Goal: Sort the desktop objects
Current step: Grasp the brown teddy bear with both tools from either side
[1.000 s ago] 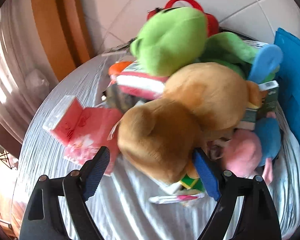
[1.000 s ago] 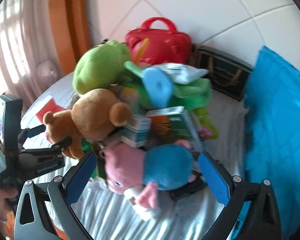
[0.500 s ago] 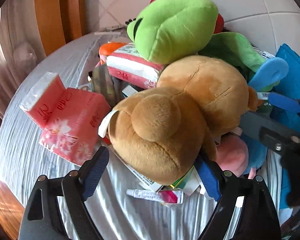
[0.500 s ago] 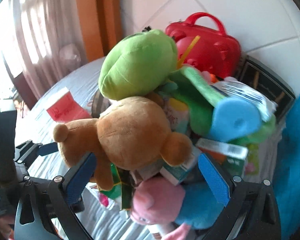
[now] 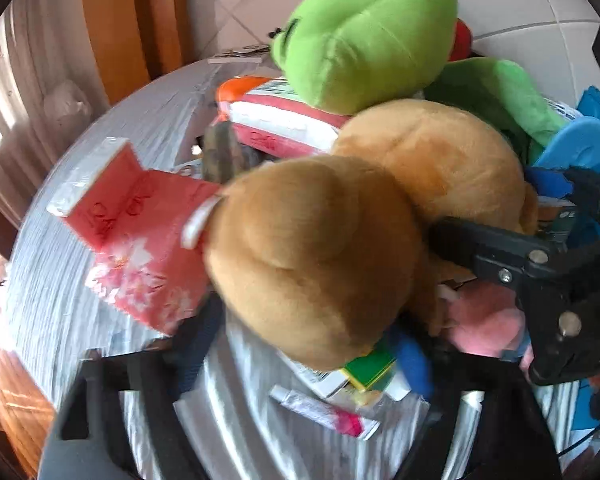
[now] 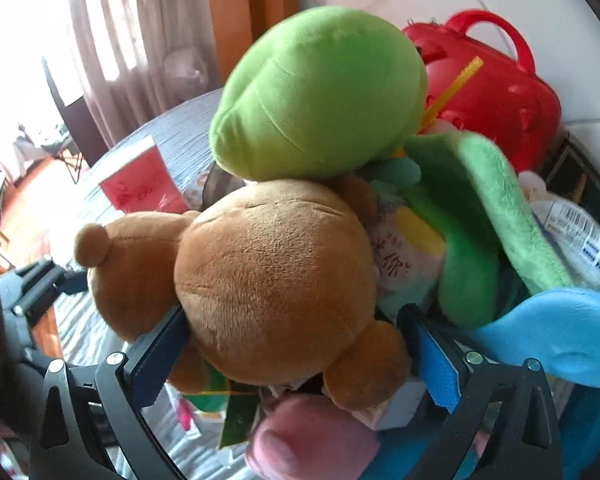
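Brown plush bear, atop a heap of toys and boxes on a round table under pale striped cloth. The left gripper has just been closing, its jaws straddling the bear's body; contact is blurred. The right gripper brackets the bear's head, pads seemingly touching. Green plush lies above; beyond are curtains, wooden trim and white tiles.
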Motion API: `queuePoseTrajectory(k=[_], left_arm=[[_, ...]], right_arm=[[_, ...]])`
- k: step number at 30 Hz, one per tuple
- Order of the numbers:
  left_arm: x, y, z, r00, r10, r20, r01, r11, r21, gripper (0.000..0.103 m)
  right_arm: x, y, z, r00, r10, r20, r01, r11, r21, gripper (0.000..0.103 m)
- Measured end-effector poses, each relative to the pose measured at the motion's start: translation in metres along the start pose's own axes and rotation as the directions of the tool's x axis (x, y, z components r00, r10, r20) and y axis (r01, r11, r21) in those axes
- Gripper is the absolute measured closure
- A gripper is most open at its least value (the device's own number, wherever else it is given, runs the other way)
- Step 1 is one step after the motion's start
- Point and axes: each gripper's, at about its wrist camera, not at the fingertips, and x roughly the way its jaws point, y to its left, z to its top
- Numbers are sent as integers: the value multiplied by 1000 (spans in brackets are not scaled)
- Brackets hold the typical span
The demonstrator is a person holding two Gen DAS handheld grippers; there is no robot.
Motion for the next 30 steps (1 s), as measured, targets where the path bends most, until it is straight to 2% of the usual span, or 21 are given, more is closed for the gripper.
queuePoseTrajectory(k=[3,6,12,18,21,24,27,30], left_arm=[[-6,-7,-2,1000,17,15,-18,1000,8,50],[-19,-9,-4,999,16,39,-17,1000,16,52],[-58,-17,-2,993,-10,119,1,997,74,52],[-88,-33,10,978,-65,199,32,986,164,53],[-108,-46,16,964,-114,242,61,975,215,53],[-131,-64,23,941,-172,290,89,956,279,53],[-148,-81,32,915,-237,326,117,930,347,53],[-172,-110,40,877,-311,365,141,895,424,53]], right_arm=[[-4,0,-4,1000,9,7,-9,1000,17,18],[-14,1,-6,1000,-5,29,4,1000,21,24],[-48,-3,-11,996,-8,89,1,997,83,27],[-98,-6,-16,983,-76,167,52,989,141,31],[-128,-7,-18,969,-131,212,95,981,169,31],[-160,-8,-20,948,-190,256,138,968,208,31],[-196,-10,-28,918,-264,296,191,948,256,31],[-235,-14,-38,874,-353,333,253,917,308,32]])
